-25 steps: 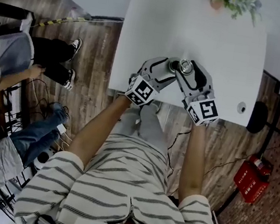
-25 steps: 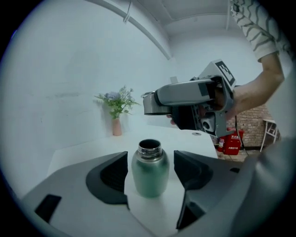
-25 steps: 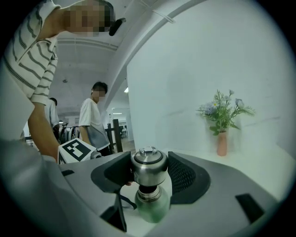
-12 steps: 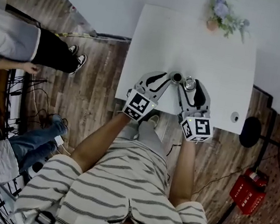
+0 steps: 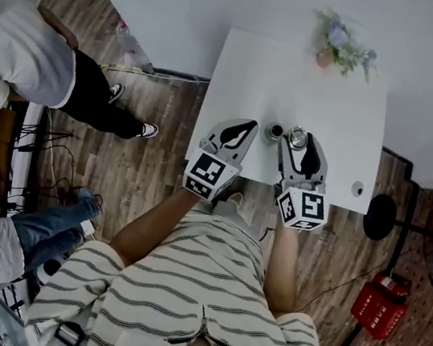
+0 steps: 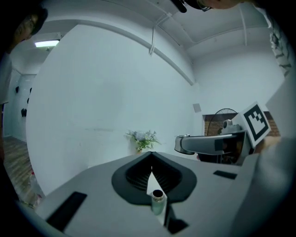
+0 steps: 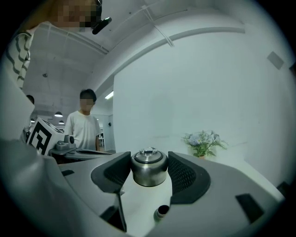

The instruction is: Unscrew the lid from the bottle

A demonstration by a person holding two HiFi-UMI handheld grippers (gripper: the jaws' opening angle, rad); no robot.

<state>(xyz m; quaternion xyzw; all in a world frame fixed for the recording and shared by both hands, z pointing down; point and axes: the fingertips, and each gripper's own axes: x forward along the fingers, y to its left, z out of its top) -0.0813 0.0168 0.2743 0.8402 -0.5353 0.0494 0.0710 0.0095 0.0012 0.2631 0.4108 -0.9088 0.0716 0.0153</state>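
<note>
A small steel bottle point(image 5: 274, 132) stands upright on the white table point(image 5: 257, 69), its mouth uncovered. Its rounded steel lid point(image 5: 297, 136) is off it, a little to its right. My right gripper point(image 5: 298, 139) is shut on the lid point(image 7: 149, 169), one pad on each side; the bottle's open mouth point(image 7: 161, 212) shows below. My left gripper point(image 5: 253, 125) is just left of the bottle and apart from it. In the left gripper view, the left gripper point(image 6: 151, 158) is shut with nothing between its pads, and the bottle point(image 6: 158, 202) shows under them.
A potted flower point(image 5: 340, 43) stands at the table's far edge. A small round fitting point(image 5: 357, 188) sits near the front right corner. People point(image 5: 31, 57) stand left of the table on the wood floor. A black stand base point(image 5: 379, 217) and a red box point(image 5: 380, 304) are to the right.
My left gripper has let go of the bottle, drawn back to the left and closed. The right gripper still holds the lid beside the bottle. A person at the left has walked nearer.
</note>
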